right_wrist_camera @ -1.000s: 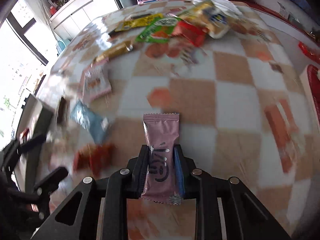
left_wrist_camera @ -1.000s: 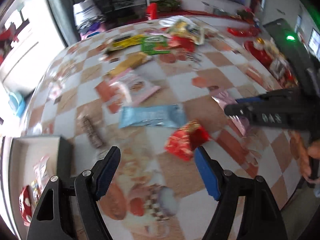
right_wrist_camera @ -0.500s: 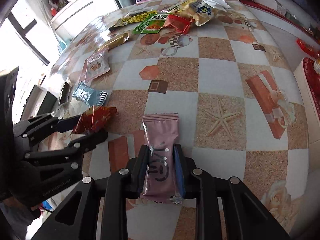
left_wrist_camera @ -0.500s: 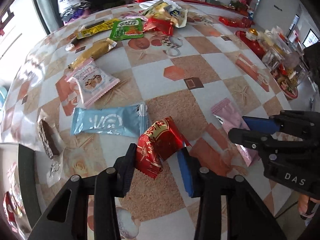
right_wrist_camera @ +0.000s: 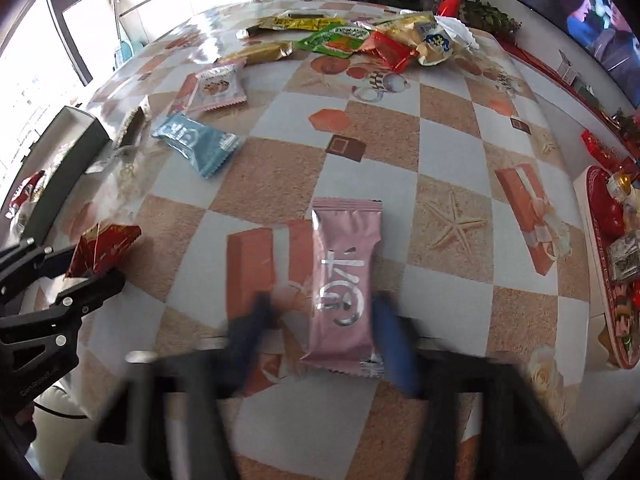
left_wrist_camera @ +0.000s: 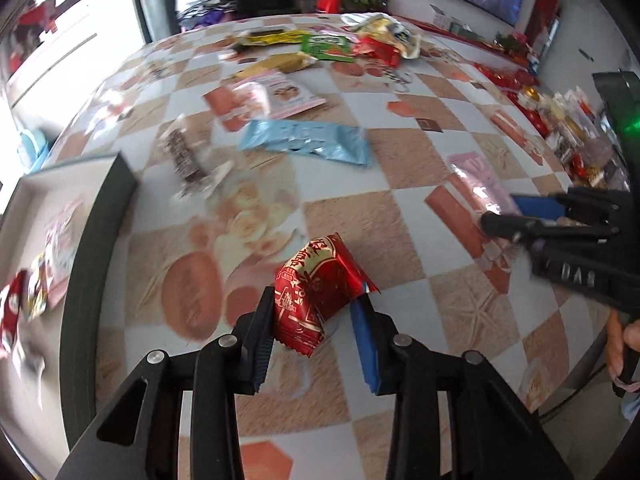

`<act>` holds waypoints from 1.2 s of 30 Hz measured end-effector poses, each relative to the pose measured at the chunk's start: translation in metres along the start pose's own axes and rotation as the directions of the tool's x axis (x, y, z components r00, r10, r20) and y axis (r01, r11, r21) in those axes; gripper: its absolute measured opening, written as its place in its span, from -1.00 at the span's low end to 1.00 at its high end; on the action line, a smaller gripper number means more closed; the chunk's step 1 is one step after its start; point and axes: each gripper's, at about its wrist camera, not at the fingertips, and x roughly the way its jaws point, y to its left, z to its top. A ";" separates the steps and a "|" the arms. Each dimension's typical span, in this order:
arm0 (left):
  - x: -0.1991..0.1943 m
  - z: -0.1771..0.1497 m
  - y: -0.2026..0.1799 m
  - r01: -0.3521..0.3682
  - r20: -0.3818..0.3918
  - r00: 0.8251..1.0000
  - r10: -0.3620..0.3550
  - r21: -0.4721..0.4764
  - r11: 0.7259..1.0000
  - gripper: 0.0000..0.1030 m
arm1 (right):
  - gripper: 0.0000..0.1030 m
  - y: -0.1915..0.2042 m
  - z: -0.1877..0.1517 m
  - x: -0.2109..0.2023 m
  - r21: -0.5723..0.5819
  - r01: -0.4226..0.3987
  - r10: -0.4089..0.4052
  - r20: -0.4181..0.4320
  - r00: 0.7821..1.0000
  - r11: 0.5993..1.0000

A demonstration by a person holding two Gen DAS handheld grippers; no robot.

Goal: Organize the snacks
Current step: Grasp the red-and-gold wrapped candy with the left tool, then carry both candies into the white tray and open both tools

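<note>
My left gripper (left_wrist_camera: pixel 316 340) is shut on a red foil snack packet (left_wrist_camera: pixel 316 284) and holds it above the checkered table; the packet also shows in the right wrist view (right_wrist_camera: pixel 106 246). My right gripper (right_wrist_camera: pixel 324 332) is open, its fingers blurred with motion. A pink wrapped snack (right_wrist_camera: pixel 346 280) lies on the table between them, touching neither clearly. The pink snack also shows in the left wrist view (left_wrist_camera: pixel 476 188). A grey box (left_wrist_camera: pixel 100 240) with several snacks inside stands at the left.
A blue packet (left_wrist_camera: pixel 308 142), a dark chocolate bar (left_wrist_camera: pixel 186 156) and a pink cookie packet (left_wrist_camera: pixel 280 94) lie mid-table. Several green, yellow and red packets (right_wrist_camera: pixel 352 42) lie at the far edge. A red tray (right_wrist_camera: pixel 608 264) of items stands at the right.
My right gripper has opened and let the pink snack go onto the table. My left gripper has lifted the red packet and swung left toward the grey box.
</note>
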 end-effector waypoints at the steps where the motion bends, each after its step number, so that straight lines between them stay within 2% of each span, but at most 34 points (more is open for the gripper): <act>1: -0.001 -0.001 0.003 0.002 0.001 1.000 -0.002 -0.014 1.000 -0.23 | -0.47 -0.002 -0.001 -0.001 0.018 -0.015 0.015 -0.001 1.000 1.000; 5: -0.011 -0.004 0.014 0.046 0.016 0.999 -0.045 -0.072 0.996 -0.23 | -0.48 -0.011 -0.008 -0.007 0.099 -0.115 0.116 0.005 0.993 0.988; 7: -0.020 -0.005 0.019 0.050 0.037 0.998 -0.047 -0.087 0.995 -0.23 | -0.48 -0.014 -0.010 -0.012 0.121 -0.141 0.141 0.008 0.990 0.983; 18: -0.071 -0.004 0.050 0.079 0.126 0.990 -0.059 -0.161 0.984 -0.23 | -0.48 0.004 -0.002 -0.032 0.136 -0.208 0.205 0.032 0.978 0.969; 25: -0.115 0.005 0.080 0.050 0.180 0.983 -0.013 -0.204 0.978 -0.23 | -0.48 0.042 0.023 -0.051 0.071 -0.263 0.259 0.064 0.964 0.962; 31: -0.153 0.010 0.120 -0.028 0.228 0.970 0.087 -0.251 0.968 -0.23 | -0.48 0.092 0.052 -0.064 -0.011 -0.308 0.307 0.082 0.948 0.951; 36: -0.167 0.004 0.154 -0.090 0.229 0.960 0.160 -0.292 0.952 -0.23 | -0.48 0.140 0.079 -0.071 -0.089 -0.348 0.356 0.088 0.931 0.933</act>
